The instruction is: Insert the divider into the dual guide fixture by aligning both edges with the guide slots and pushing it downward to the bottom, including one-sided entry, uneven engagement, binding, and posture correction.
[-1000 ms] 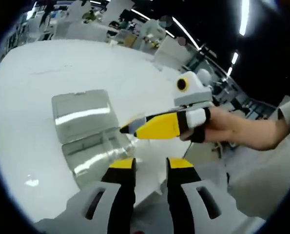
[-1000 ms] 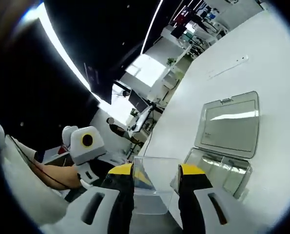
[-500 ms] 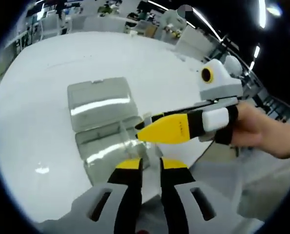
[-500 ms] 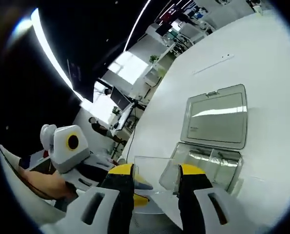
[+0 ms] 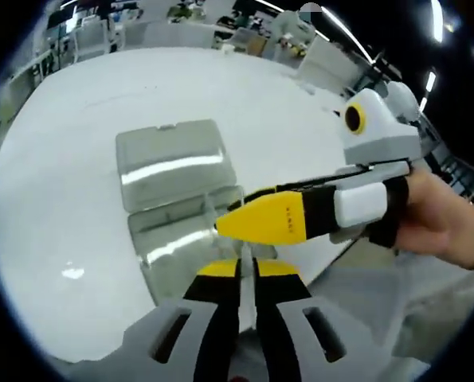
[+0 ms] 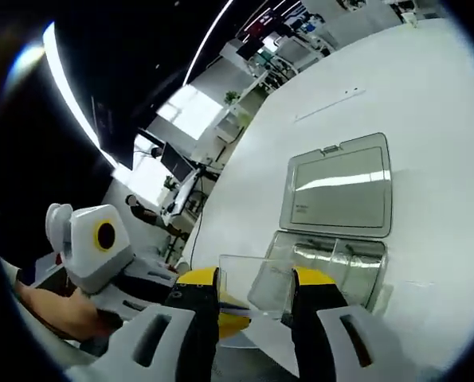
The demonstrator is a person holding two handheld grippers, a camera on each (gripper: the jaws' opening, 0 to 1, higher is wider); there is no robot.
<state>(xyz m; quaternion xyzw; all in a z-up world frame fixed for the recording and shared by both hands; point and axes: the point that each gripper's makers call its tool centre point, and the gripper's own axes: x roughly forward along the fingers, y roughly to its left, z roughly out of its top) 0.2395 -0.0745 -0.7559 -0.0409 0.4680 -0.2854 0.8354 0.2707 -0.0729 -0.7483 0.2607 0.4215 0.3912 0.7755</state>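
**Divider held over the open fixture**

The right tool (image 6: 255,280) grips the clear divider (image 6: 254,288) between its jaws, just above the near edge of the clear fixture (image 6: 332,256), whose lid (image 6: 338,186) lies open on the white table (image 6: 428,111). The left tool (image 5: 245,270) is clenched on the divider's thin edge (image 5: 245,280), close under the right tool's yellow jaw.

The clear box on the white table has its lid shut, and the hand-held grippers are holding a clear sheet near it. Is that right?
Not quite. The clear box has its lid open, laid back flat on the white table, as the right gripper view shows. The rest holds: the right hand-held gripper has the clear sheet between its jaws beside the box.
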